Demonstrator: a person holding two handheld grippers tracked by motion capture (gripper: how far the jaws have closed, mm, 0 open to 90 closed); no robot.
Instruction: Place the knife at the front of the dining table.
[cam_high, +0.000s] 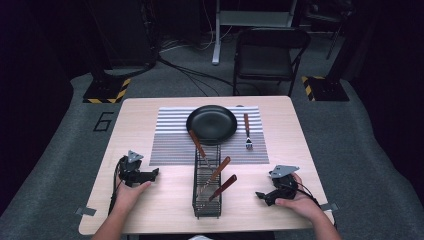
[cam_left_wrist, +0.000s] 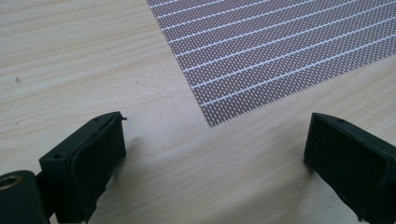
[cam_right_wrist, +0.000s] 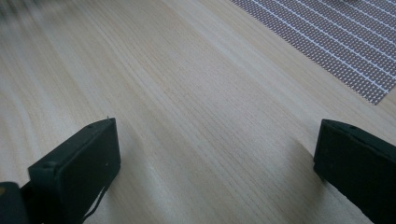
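The left gripper (cam_high: 150, 175) is matte black, with a small grey three-cornered plate (cam_high: 133, 156) on top and a black cable (cam_high: 116, 186) trailing from it. The right gripper (cam_high: 261, 196) is built the same, black under a grey plate (cam_high: 283, 171), with its own black cable (cam_high: 307, 192). Up close, the jaws are blocky black pieces with small round holes near their upper edges and flat inner pads (cam_left_wrist: 105, 154). The person's forearms (cam_high: 111, 225) are bare, with no sleeve showing.
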